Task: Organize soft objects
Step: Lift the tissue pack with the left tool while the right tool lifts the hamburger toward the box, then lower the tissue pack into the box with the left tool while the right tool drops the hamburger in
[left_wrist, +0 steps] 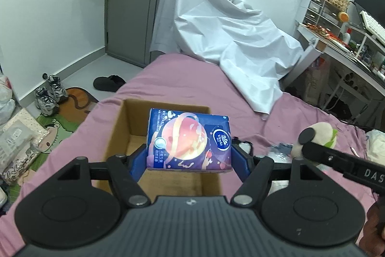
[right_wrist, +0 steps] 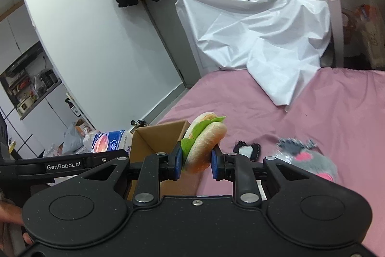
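**Two soft things in the air, the box waiting beneath**

On the pink bed (left_wrist: 182, 74) an open cardboard box (left_wrist: 125, 127) is sitting, and both hands are bringing cargo toward it. The left hand-held gripper (left_wrist: 189, 155) is pinching a blue tissue pack (left_wrist: 189, 139) by its two short sides and holding it right over the box's opening; the pack is not down inside yet, as far as I can judge. What I can see of the box floor around the pack looks bare, though the pack hides much of it.

The right hand-held gripper (right_wrist: 196, 160) is squeezing a plush burger (right_wrist: 204, 141) between its blue pads, bun on edge, with the green felt lettuce poking out. It is hanging just beside the box's near corner, above the bedspread, not over the opening.

Still lying on the bed to the right are a grey furry plush with pink patches (right_wrist: 310, 158) and a small black-and-white piece (right_wrist: 247, 148) just beside it; I can't make out what that small piece is. So the sorting looks to be at an early stage: nothing visibly packed, two items in transit, at least two more left on the bed. A crumpled white sheet (left_wrist: 231, 40) is heaped at the far end.
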Available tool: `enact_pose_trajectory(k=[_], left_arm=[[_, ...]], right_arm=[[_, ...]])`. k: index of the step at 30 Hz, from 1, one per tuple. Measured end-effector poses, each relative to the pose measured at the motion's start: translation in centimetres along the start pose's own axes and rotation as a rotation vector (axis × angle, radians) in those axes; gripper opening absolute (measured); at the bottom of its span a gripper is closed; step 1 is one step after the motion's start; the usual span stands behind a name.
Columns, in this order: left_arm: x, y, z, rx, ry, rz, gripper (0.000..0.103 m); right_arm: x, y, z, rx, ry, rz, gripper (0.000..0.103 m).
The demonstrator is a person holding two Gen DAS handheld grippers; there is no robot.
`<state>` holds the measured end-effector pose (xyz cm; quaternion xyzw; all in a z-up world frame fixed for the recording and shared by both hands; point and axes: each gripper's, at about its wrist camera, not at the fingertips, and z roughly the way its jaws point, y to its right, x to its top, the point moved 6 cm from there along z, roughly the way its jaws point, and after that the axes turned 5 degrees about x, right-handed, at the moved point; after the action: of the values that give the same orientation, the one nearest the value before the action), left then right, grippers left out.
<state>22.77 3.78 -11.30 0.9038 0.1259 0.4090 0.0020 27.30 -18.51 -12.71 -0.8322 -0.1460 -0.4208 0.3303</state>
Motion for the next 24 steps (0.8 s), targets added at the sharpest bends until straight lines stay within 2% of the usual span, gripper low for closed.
enact_pose_trajectory(k=[10,16,24], left_arm=[[1.0,-3.6,1.4,0.034,-0.012,-0.026,0.071],[1.3,-5.6,2.6,0.05,-0.027,-0.044,0.071],[1.9,-6.7,5.5,0.049,-0.044,-0.065,0.071]], right_arm=[[2.6,-2.3,3.5,0.0,-0.086,-0.146,0.023],[2.9,-3.6,5.5,0.025,-0.142,-0.161,0.023],[2.3,-4.7,7.0,0.055,-0.153,-0.146,0.023]])
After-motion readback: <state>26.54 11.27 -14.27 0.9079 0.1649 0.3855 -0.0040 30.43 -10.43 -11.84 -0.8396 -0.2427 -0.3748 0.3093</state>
